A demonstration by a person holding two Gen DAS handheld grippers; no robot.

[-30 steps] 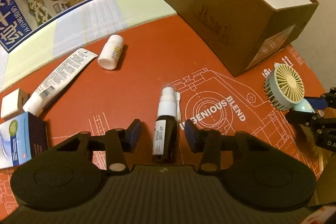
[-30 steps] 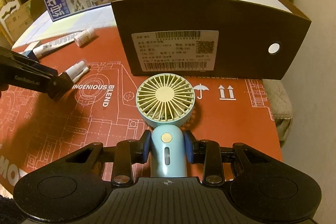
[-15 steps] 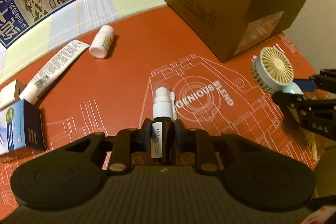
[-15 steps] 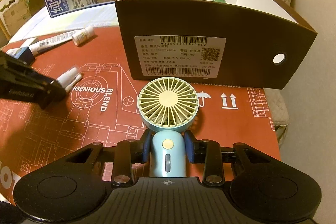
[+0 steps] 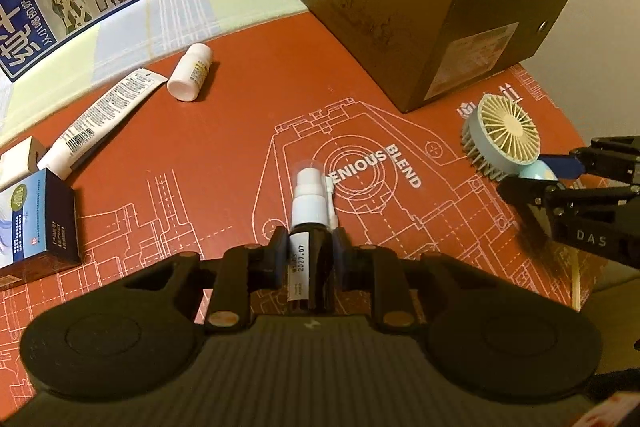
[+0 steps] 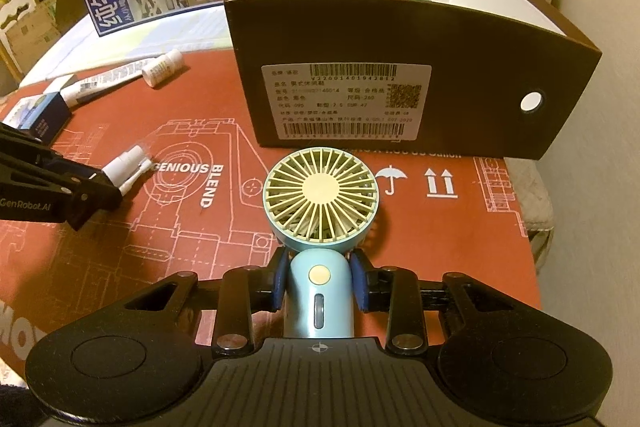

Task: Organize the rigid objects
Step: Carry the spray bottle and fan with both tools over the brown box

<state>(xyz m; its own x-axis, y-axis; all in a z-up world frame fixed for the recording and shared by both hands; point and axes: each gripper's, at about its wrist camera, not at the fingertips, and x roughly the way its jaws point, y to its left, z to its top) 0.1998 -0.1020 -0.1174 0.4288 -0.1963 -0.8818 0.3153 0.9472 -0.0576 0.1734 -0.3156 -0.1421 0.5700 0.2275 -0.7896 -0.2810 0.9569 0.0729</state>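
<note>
Both grippers loaded, items gripped, box drop is next.

Left wrist view: left gripper (image 5: pixel 308 253) clamped on the dark spray bottle (image 5: pixel 307 223), white nozzle pointing away over the red mat (image 5: pixel 248 75). Brown open box (image 5: pixel 400 27) sits far right. Still loose at far left: small white bottle (image 5: pixel 190 71), tube (image 5: pixel 106 115), blue carton (image 5: pixel 38 223). Right wrist view: right gripper (image 6: pixel 319 281) clamped on the handle of the blue handheld fan (image 6: pixel 320 205), fan head just near of the box's labelled end wall (image 6: pixel 400 99). Judgement: grasp step done for both. Next move needs a lift clear of the box rim, then release inside; the fan has the shorter path.
</note>
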